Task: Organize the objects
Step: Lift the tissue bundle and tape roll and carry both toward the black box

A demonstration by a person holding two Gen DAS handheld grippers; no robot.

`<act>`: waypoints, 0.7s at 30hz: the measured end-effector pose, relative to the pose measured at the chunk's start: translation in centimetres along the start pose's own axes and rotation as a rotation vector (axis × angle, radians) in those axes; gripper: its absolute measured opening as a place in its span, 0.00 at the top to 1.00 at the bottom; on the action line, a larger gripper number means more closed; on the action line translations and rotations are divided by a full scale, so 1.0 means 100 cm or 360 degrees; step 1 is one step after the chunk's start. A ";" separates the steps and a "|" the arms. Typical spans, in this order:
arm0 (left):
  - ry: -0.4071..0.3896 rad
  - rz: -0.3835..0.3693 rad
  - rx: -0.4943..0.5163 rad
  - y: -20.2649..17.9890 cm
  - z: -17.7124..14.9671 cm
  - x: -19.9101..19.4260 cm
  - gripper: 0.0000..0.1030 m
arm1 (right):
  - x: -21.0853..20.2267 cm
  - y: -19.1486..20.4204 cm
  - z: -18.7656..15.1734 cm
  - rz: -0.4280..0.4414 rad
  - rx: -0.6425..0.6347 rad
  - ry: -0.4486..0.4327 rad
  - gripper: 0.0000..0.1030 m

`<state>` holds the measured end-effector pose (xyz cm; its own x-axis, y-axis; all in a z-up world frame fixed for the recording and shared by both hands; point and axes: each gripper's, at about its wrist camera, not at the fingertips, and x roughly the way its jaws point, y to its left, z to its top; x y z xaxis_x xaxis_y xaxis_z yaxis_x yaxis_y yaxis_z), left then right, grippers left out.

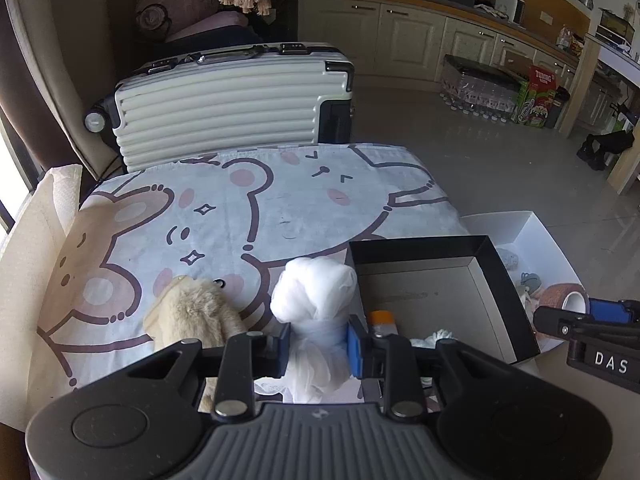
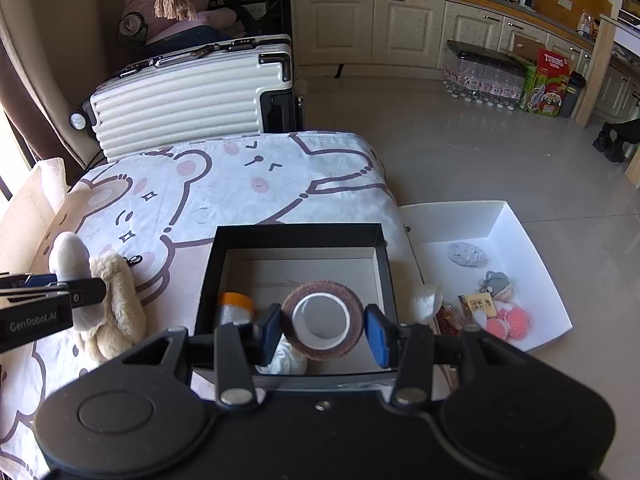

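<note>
Tape roll [image 2: 326,318] pinched in right gripper [image 2: 322,330] over black box [image 2: 296,234] (orange-capped tube inside); left gripper [image 1: 318,342] clamped tight on white gauzy bundle [image 1: 314,288], beside plush toy [image 1: 196,312], on cartoon-print cloth [image 1: 280,188].

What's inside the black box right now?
In the black box: a grey cylinder with an orange end and a bit of white fabric at the near wall. The tape roll held in the right gripper hides part of the floor.
</note>
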<state>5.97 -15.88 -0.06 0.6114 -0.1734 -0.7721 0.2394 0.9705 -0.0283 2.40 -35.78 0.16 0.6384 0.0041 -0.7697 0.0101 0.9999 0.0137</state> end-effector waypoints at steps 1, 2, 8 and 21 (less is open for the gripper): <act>0.0001 -0.0005 -0.0003 -0.002 0.001 0.001 0.71 | 0.000 -0.001 0.000 -0.0003 -0.0004 0.0001 0.56; 0.0002 -0.0011 -0.0006 -0.004 0.001 0.002 0.71 | 0.001 -0.002 0.000 -0.0006 -0.0007 0.0002 0.56; 0.0001 -0.0049 0.0009 -0.016 0.005 0.007 0.71 | 0.003 -0.011 0.000 0.0005 0.0007 0.0009 0.56; 0.0017 -0.0125 -0.0022 -0.046 0.013 0.028 0.71 | 0.006 -0.022 0.033 -0.0005 -0.0106 0.0119 0.56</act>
<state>7.62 -21.02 -1.27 0.5828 -0.2476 -0.7740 0.2762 0.9561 -0.0979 5.29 -38.04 1.81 0.5791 -0.0001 -0.8152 -0.0411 0.9987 -0.0293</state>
